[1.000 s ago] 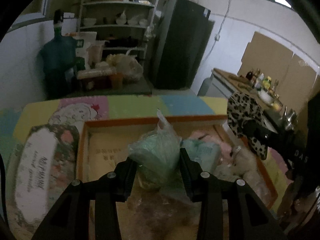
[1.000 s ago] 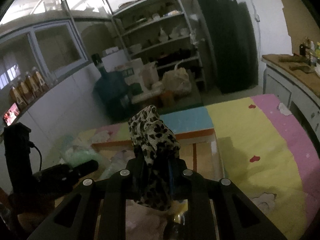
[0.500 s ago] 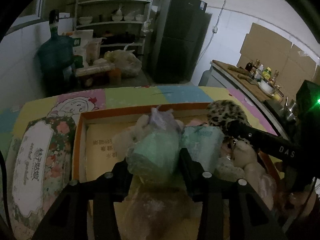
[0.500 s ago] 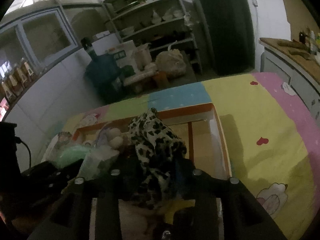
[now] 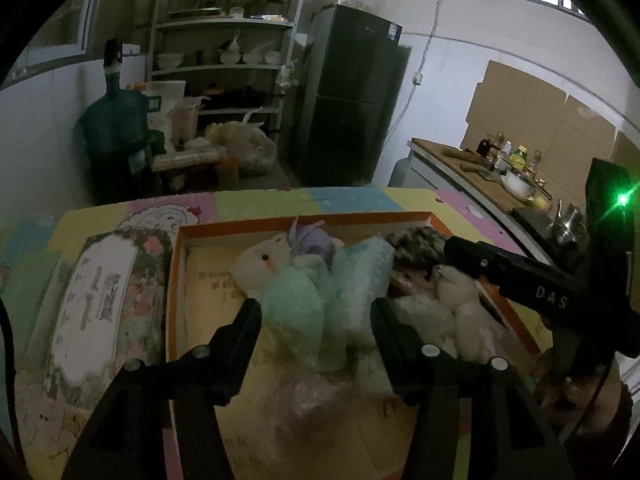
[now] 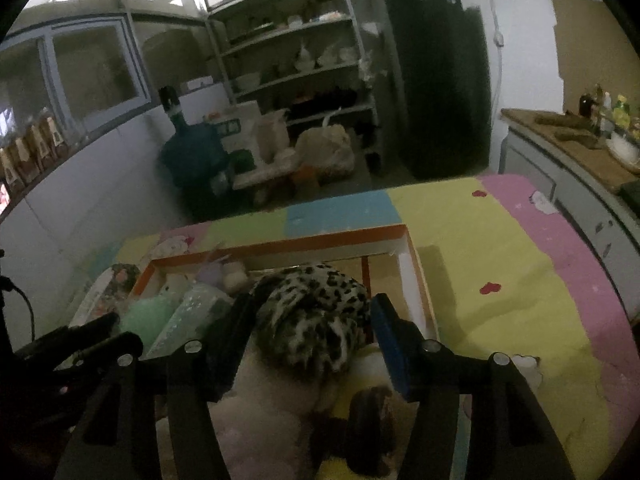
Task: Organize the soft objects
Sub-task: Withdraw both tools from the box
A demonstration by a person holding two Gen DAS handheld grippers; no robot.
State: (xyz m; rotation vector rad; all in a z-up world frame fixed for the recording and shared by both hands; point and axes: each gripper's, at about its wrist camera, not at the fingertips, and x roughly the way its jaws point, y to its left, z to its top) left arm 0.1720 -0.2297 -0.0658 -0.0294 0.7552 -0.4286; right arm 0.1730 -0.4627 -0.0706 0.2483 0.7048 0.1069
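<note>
Both bundles had gone down into the orange-rimmed box (image 5: pixel 304 220) since a second ago, when the left gripper (image 5: pixel 316 314) pinched the mint-green bagged plush (image 5: pixel 294 312) and the right gripper (image 6: pixel 310 312) held the leopard-print cloth (image 6: pixel 316 316) up above it. Now the jaws of both were opening. The left fingers (image 5: pixel 248 320) stood spread on either side of the mint plush and a paler fluffy teal piece (image 5: pixel 360 276) beside it, with gaps showing, so neither was pinched. The right jaws were spread wide around the leopard cloth, which lay bunched in a rounded heap of black spots on cream, near the box's right wall.

The box sat on a desk covered with a pastel patchwork mat (image 6: pixel 500 264). Its middle and right side were crowded: a cream toy face (image 5: pixel 264 260) with a black eye, a lilac plush (image 5: pixel 312 240) behind it, white fuzzy toys (image 5: pixel 456 292) toward the right edge. A floral lid (image 5: pixel 100 300) lay just beside the box's left wall.
</note>
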